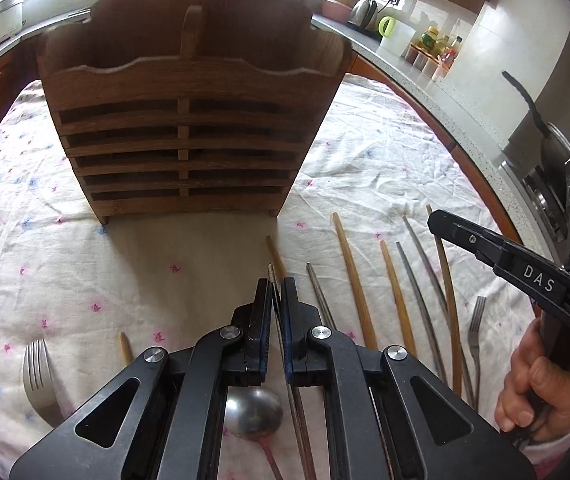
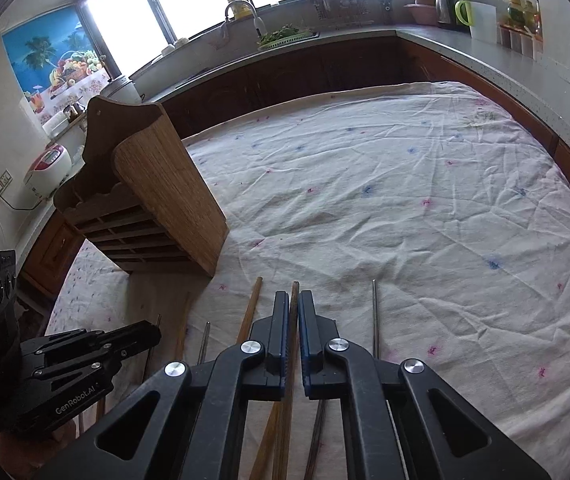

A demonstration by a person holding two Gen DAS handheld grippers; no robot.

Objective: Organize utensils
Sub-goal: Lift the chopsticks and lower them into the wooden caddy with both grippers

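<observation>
Wooden utensil holder (image 1: 181, 136) upright on the cloth-covered surface (image 1: 365, 152), slatted front, two top compartments split by a divider. Bamboo and metal chopsticks (image 1: 355, 280) fanned flat to its right, tips toward the holder. One metal chopstick (image 1: 272, 276) pinched between jaws. Fork (image 1: 39, 376) at lower left, spoon (image 1: 253, 412) bowl-up beside it, second fork (image 1: 476, 328) far right.

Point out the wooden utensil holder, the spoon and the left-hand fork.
wooden utensil holder (image 1: 183, 148): left wrist view, on its slatted front.
spoon (image 1: 254, 412): left wrist view, on the bowl, seen beneath the gripper.
fork (image 1: 37, 376): left wrist view, on the tines, lower left.
</observation>
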